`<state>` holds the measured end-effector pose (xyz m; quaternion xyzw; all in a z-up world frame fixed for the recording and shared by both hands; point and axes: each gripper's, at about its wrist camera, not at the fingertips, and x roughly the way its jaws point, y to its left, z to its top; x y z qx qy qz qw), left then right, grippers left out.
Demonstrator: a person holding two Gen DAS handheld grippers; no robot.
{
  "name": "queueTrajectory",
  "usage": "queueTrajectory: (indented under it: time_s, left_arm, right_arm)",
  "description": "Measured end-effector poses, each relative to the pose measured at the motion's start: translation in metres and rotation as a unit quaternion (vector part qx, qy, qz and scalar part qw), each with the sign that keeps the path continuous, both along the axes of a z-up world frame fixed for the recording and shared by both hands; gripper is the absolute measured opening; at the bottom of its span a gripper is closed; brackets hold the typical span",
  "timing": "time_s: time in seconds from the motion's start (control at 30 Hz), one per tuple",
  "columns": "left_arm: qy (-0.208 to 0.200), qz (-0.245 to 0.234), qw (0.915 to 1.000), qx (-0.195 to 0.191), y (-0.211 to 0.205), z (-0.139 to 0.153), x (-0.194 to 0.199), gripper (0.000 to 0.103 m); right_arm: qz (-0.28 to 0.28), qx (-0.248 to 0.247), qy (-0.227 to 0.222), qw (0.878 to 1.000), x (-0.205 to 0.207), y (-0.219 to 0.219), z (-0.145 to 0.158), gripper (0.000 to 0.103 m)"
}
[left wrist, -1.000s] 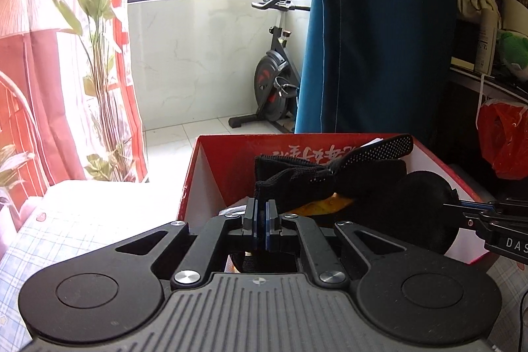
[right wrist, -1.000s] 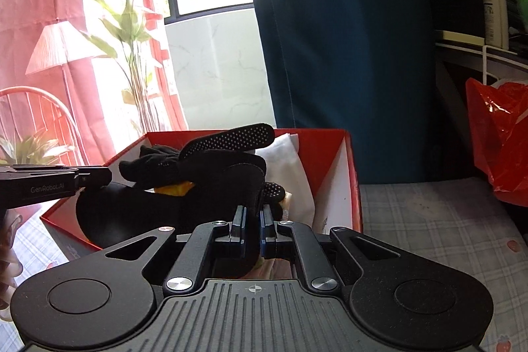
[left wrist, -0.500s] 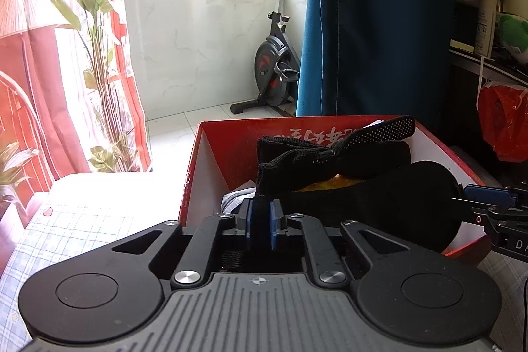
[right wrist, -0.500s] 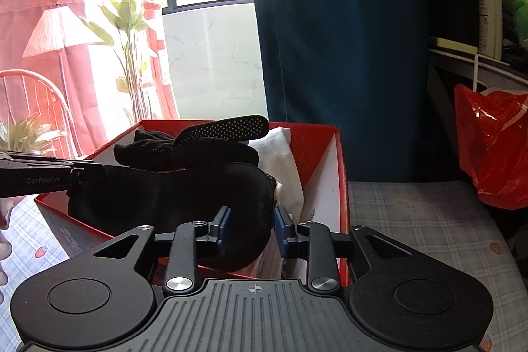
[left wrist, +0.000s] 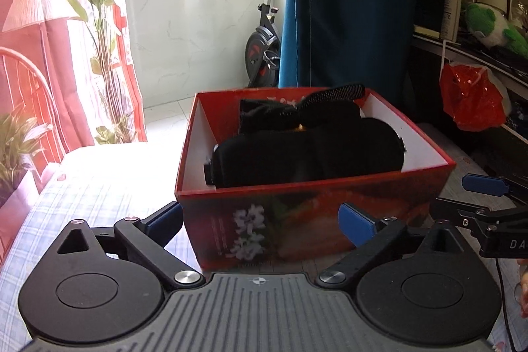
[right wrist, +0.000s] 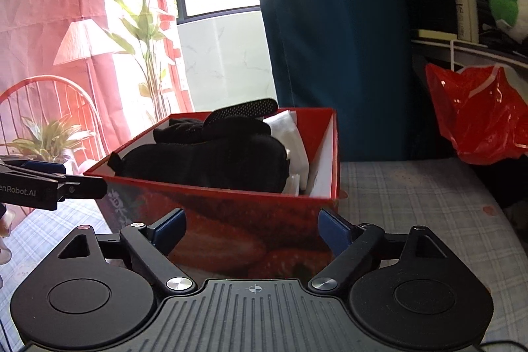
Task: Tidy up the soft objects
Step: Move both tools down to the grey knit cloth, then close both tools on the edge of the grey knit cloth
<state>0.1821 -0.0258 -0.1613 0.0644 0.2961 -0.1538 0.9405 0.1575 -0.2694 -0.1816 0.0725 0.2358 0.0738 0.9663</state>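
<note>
Soft things sit heaped in the red box [left wrist: 313, 187]: a black padded roll [left wrist: 307, 154] lies across the front, a black glove [left wrist: 297, 114] with a dotted strap rests on top of it toward the back, and from my right camera I can see white cloth [right wrist: 290, 137] tucked between the roll and the box's right wall. A bit of yellow shows under the glove, too small for me to say what it is. The pile rises above the rim.

My left gripper [left wrist: 260, 220] is spread wide, its blue pads [left wrist: 356, 223] standing apart on either side of the box's near wall, and it has nothing in its grasp. The box front with the white flower print fills the gap between the fingers; I cannot tell whether the pads touch it.

My right gripper [right wrist: 252, 228] is likewise wide apart and empty, facing the box wall printed with strawberries. Each gripper shows at the edge of the other's view, beside the box, one on each side.

The box stands on a pale checked cloth [right wrist: 412, 203]. Behind it hangs a dark blue curtain [left wrist: 349, 5]; a red plastic bag [right wrist: 478, 111] hangs off a shelf to the right, and an exercise bike [left wrist: 264, 48] stands by the window.
</note>
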Motion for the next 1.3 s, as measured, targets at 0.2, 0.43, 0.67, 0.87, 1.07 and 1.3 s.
queueTrajectory:
  time_s: [0.2,0.43,0.67,0.87,1.07,1.3]
  left_arm:
    - [0.037,0.007,0.9993,-0.002,0.017,-0.036,-0.032,0.101]
    - [0.069,0.026,0.9973,0.008,0.028,-0.076,-0.047,0.101]
    - [0.086,0.039,0.9955,0.010,0.030,-0.099,-0.050,0.100]
    - [0.093,0.038,0.9949,0.002,0.031,-0.108,-0.051,0.091]
    - [0.089,0.023,0.9956,-0.016,0.031,-0.109,-0.056,0.064]
    - [0.069,0.012,0.9975,-0.013,0.027,-0.106,-0.065,0.033]
  right_arm:
    - [-0.002,0.019,0.047,0.999,-0.023,-0.006,-0.039,0.086]
    - [-0.004,0.013,0.100,0.995,-0.036,0.000,-0.079,0.082]
    - [0.011,-0.007,0.110,0.994,-0.037,0.010,-0.086,0.081]
    - [0.013,-0.017,0.104,0.994,-0.040,0.015,-0.088,0.080]
    - [0.024,-0.021,0.100,0.994,-0.045,0.019,-0.087,0.065]
    - [0.044,-0.012,0.096,0.994,-0.050,0.025,-0.084,0.033]
